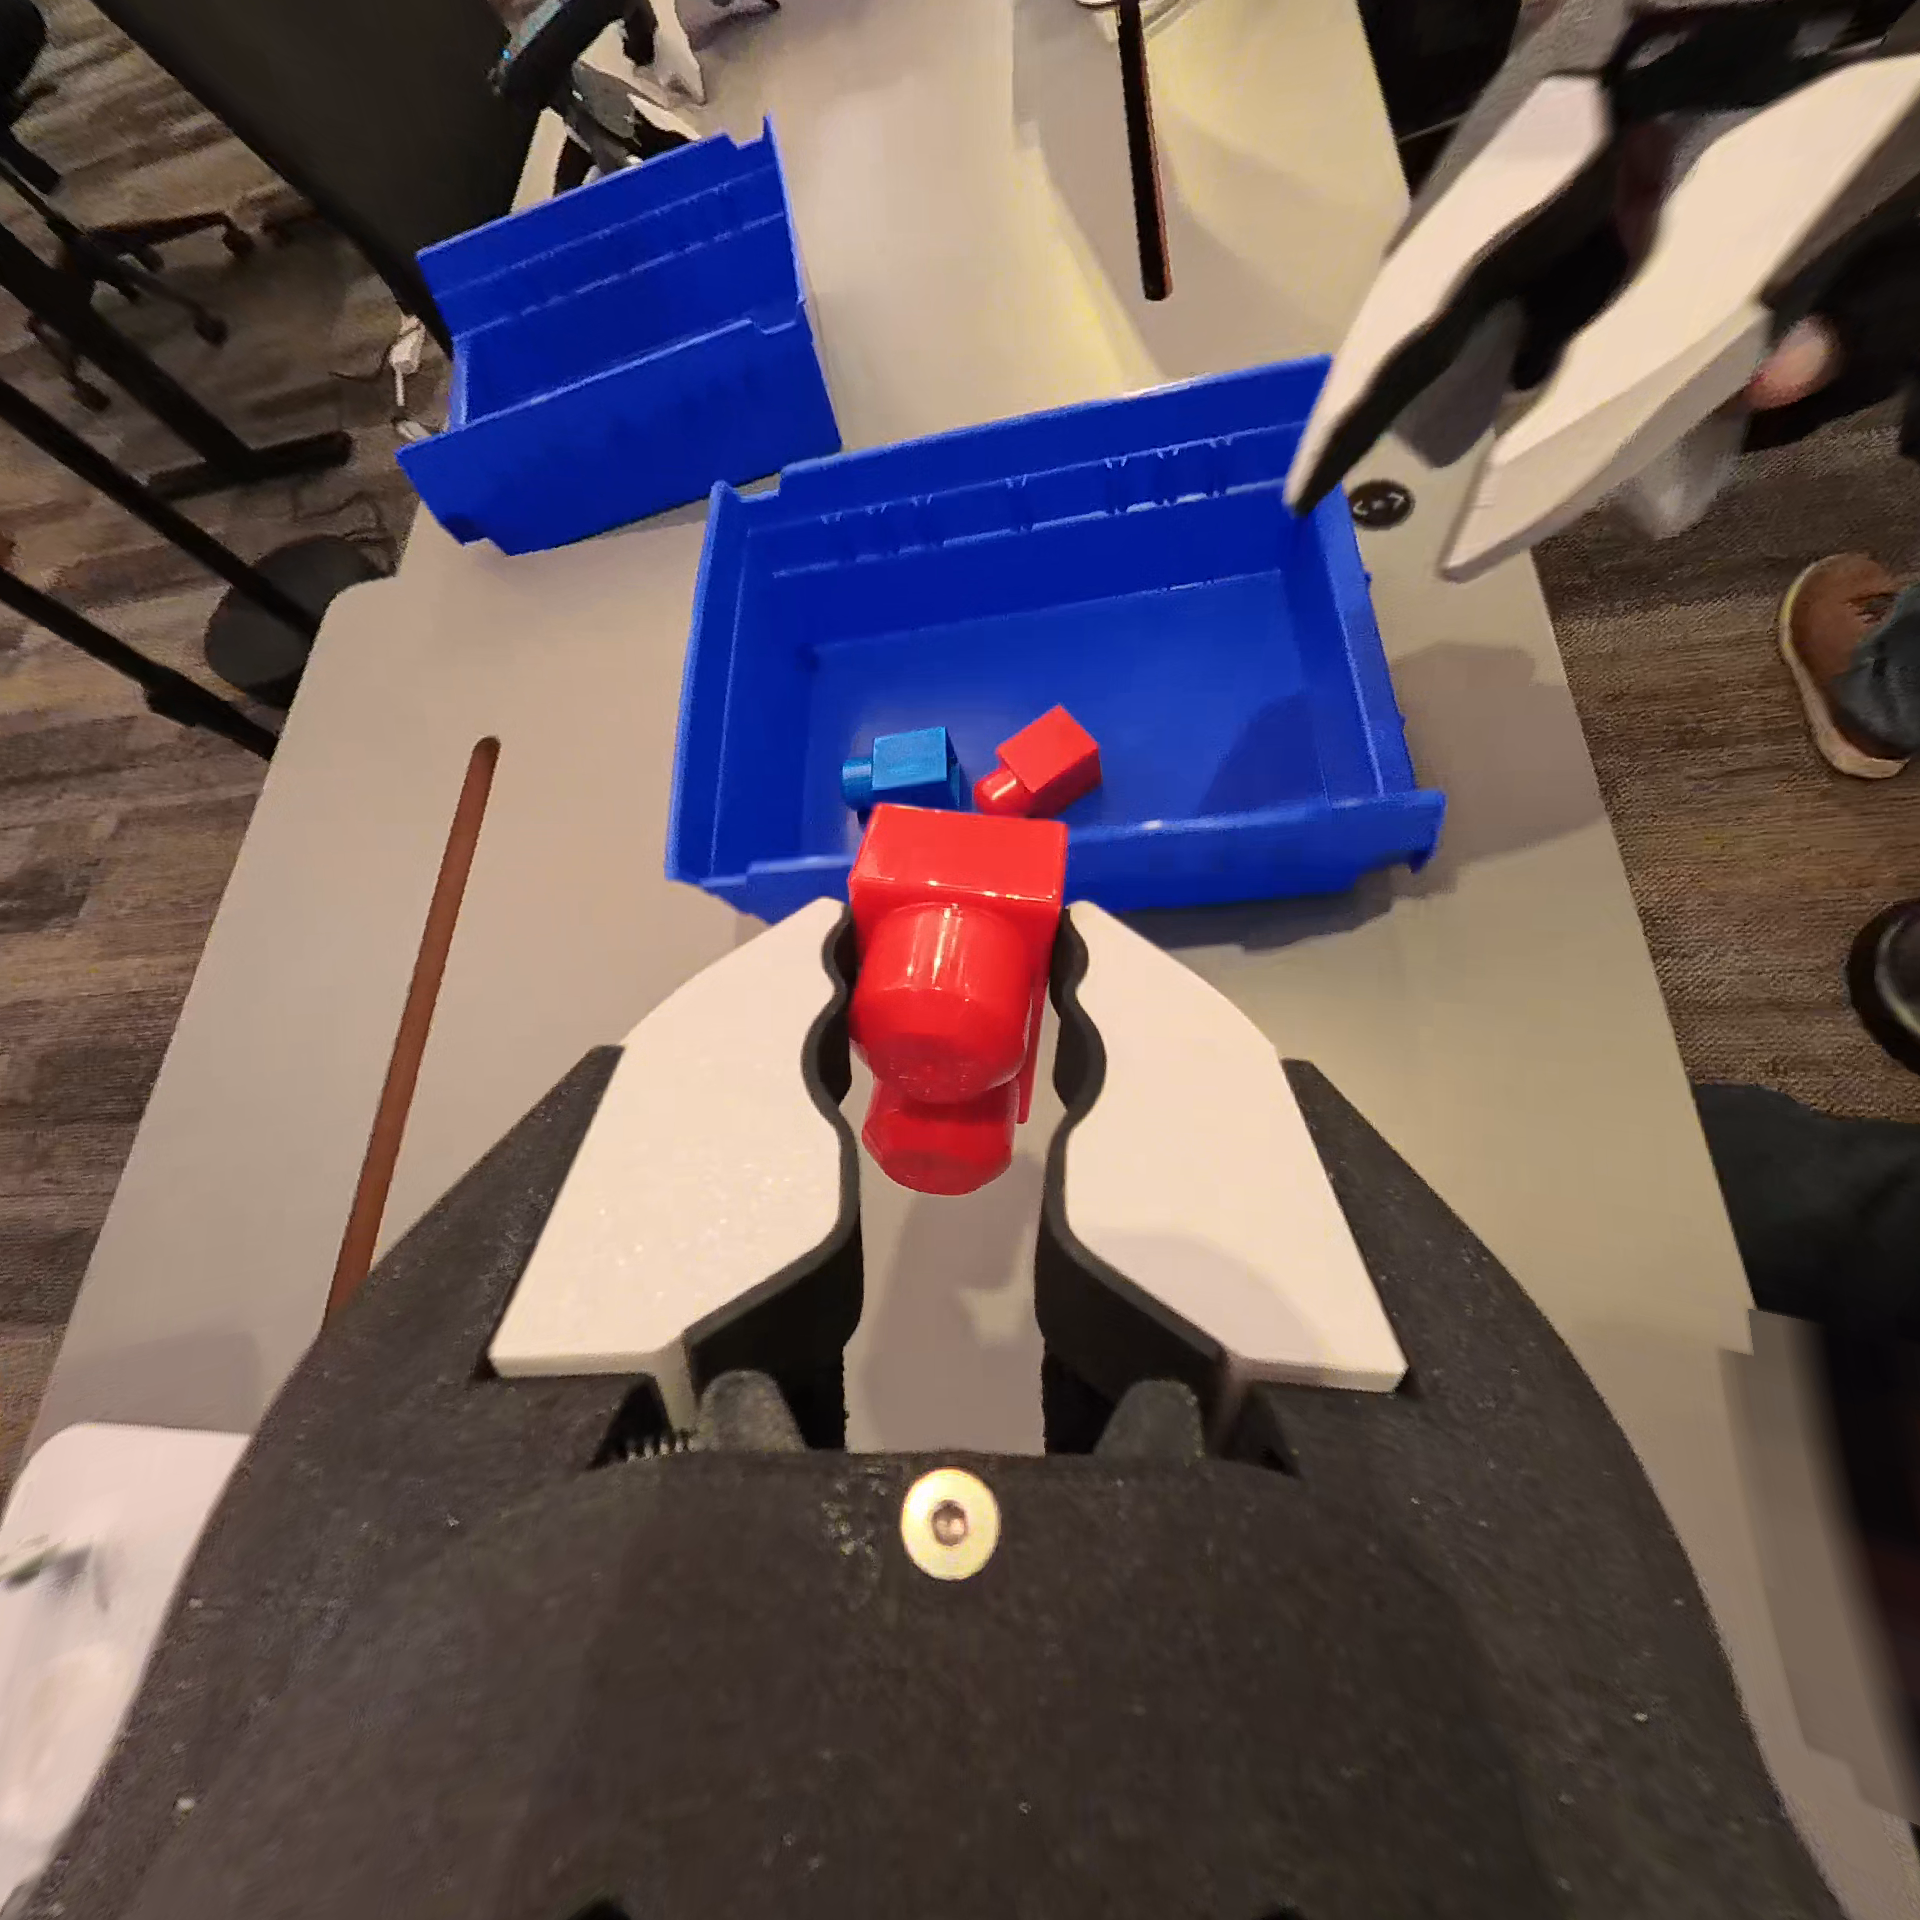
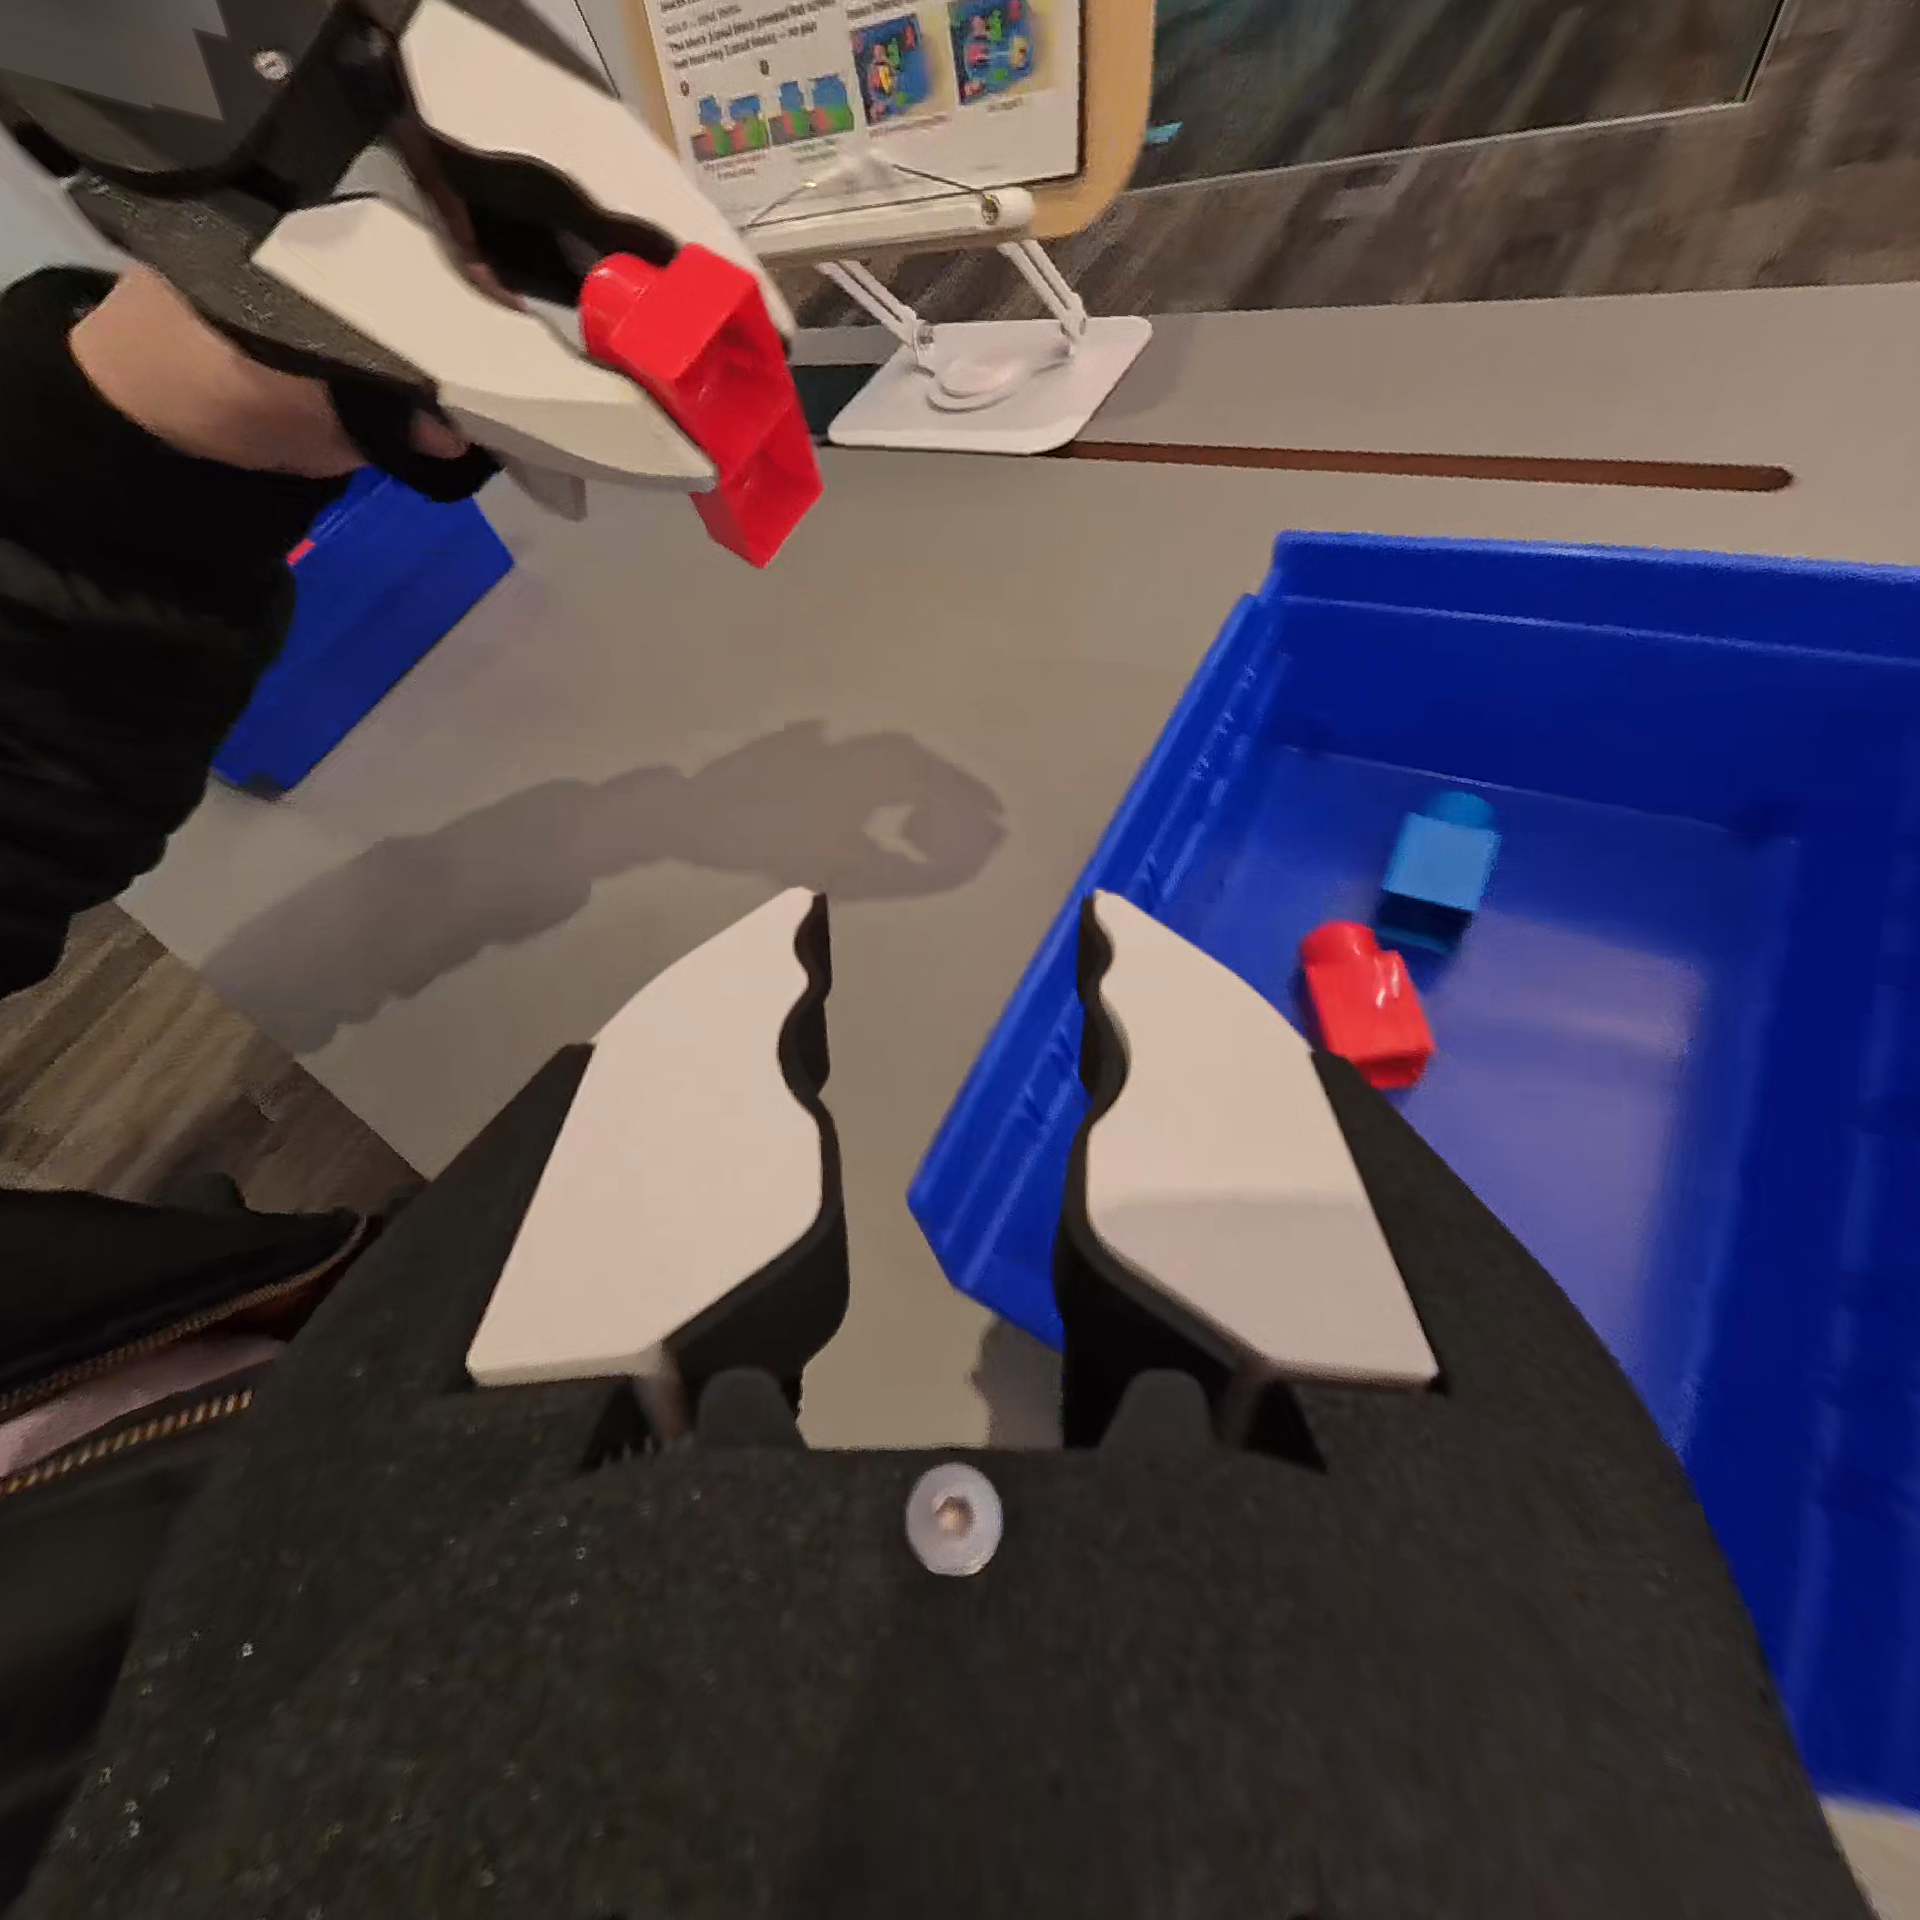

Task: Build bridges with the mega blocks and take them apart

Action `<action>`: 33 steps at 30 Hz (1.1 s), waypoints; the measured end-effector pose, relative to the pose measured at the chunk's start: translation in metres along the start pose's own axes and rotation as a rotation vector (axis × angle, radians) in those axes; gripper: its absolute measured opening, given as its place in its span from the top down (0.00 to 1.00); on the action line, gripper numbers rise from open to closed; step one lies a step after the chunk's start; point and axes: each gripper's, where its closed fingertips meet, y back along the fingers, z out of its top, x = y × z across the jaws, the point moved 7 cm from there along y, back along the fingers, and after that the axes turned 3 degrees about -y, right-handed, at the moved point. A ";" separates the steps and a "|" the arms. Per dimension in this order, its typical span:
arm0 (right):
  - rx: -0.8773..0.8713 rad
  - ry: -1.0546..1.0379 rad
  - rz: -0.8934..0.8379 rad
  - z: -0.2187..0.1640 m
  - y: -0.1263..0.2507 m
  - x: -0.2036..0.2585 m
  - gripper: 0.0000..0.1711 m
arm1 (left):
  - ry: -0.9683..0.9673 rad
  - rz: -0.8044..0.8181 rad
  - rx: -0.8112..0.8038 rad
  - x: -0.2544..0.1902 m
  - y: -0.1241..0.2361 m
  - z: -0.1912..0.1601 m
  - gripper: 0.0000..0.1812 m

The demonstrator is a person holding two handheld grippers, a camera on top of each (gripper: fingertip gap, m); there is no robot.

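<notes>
My left gripper is shut on a red two-stud block, held in the air just short of the near wall of a blue bin. The same gripper and red block show at the upper left of the right wrist view. Inside the bin lie a small blue block and a small red block, both on their sides; they also show in the right wrist view as the blue block and the red block. My right gripper is open and empty above the table beside the bin's wall; it shows at the upper right of the left wrist view.
A second blue bin stands farther back on the grey table. A white stand with an instruction sheet stands at the table's far side. A person's shoes are on the floor to the right.
</notes>
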 end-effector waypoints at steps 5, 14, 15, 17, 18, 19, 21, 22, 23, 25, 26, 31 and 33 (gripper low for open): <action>0.029 0.041 0.006 -0.028 0.031 -0.008 0.75 | 0.011 -0.082 0.071 0.010 -0.054 0.016 0.80; 0.099 0.056 -0.032 -0.056 0.029 -0.022 0.74 | 0.050 -0.287 0.377 0.023 -0.164 0.043 0.80; 0.094 0.063 -0.041 -0.056 0.030 -0.022 0.74 | 0.058 -0.284 0.440 0.027 -0.183 0.040 0.80; 0.083 0.077 -0.042 -0.059 0.035 -0.020 0.74 | -0.052 -0.348 0.565 0.023 -0.214 0.026 0.80; 0.081 0.079 -0.044 -0.061 0.038 -0.019 0.74 | -0.156 -0.375 0.611 0.019 -0.223 0.019 0.80; 0.081 0.080 -0.044 -0.063 0.041 -0.019 0.74 | -0.251 -0.382 0.640 0.016 -0.228 0.013 0.80; 0.090 0.083 -0.043 -0.068 0.046 -0.022 0.73 | -0.307 -0.403 0.637 0.012 -0.234 0.008 0.80; 0.099 0.085 -0.047 -0.069 0.047 -0.025 0.73 | -0.306 -0.424 0.629 0.012 -0.236 0.006 0.80; 0.106 0.084 -0.051 -0.070 0.047 -0.029 0.73 | -0.321 -0.428 0.616 0.014 -0.237 0.005 0.80; 0.108 0.081 -0.049 -0.070 0.047 -0.035 0.73 | -0.356 -0.432 0.635 0.018 -0.239 0.001 0.80; 0.108 0.079 -0.050 -0.070 0.047 -0.038 0.73 | -0.353 -0.445 0.657 0.019 -0.241 -0.002 0.80; 0.102 0.069 -0.043 -0.074 0.044 -0.047 0.73 | -0.383 -0.455 0.727 0.020 -0.250 -0.013 0.78; 0.104 0.063 -0.041 -0.077 0.043 -0.049 0.73 | -0.389 -0.446 0.693 0.020 -0.252 -0.009 0.76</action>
